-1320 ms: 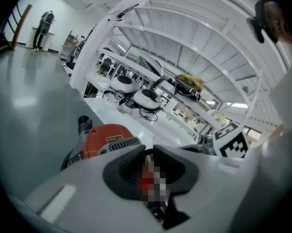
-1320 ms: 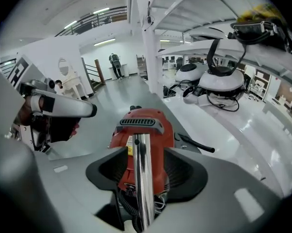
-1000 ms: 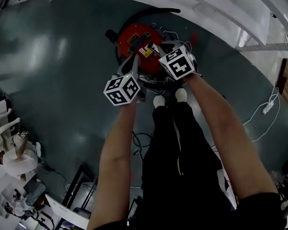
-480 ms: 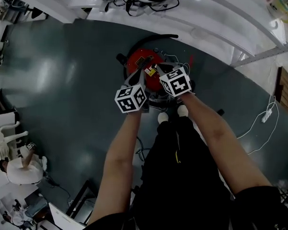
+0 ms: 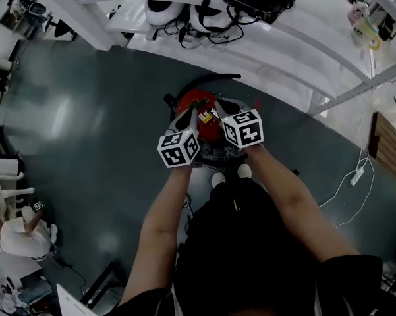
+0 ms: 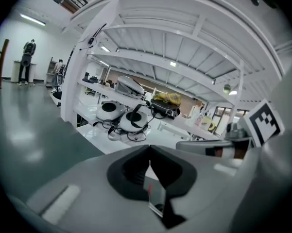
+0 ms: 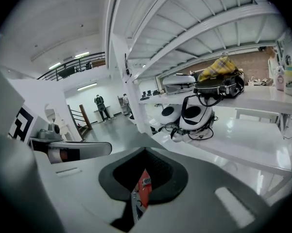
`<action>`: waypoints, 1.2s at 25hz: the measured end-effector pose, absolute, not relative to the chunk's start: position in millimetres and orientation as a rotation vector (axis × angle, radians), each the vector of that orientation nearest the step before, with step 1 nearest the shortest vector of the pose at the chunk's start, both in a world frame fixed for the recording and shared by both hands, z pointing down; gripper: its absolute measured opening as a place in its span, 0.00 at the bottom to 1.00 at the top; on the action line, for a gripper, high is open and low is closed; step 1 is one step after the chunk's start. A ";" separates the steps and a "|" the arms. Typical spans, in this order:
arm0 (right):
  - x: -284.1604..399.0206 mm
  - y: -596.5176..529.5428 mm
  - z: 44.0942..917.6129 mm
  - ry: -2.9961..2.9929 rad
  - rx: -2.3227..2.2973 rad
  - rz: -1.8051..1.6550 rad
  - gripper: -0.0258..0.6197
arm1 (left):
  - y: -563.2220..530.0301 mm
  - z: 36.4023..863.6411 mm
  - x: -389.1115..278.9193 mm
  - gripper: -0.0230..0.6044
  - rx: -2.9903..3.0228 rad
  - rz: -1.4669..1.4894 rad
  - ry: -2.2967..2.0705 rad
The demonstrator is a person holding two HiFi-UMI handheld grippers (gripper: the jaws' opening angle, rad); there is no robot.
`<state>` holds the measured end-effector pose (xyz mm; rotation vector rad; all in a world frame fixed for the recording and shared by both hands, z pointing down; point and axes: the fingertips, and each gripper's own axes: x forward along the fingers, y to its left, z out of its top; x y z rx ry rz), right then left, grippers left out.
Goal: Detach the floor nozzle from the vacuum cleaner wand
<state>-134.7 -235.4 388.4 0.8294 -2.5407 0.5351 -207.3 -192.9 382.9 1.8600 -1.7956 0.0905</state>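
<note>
Vacuum cleaner (image 5: 196, 103), probably heavy and rigid, is sitting on the floor (image 5: 85, 143) by the person's shoes (image 5: 219, 179), beneath the left gripper (image 5: 188, 116) and right gripper (image 5: 217, 114), both hovering closed and empty; its nozzle, not showing, is likely needing a hold near its stiff collar.

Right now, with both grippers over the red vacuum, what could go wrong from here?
1. The left gripper and right gripper are both shut and hold nothing; reaching down like that would likely bump the vacuum, not grip it.
2. In the head view the grippers cover part of the vacuum, so aiming is harder.
3. A power strip and its cable lie on the floor to the right: possible trip.
</note>
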 end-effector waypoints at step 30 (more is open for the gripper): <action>-130.4 -222.7 257.7 -2.807 0.872 0.352 0.03 | -184.5 256.7 -206.2 0.05 1.958 -0.031 -2.022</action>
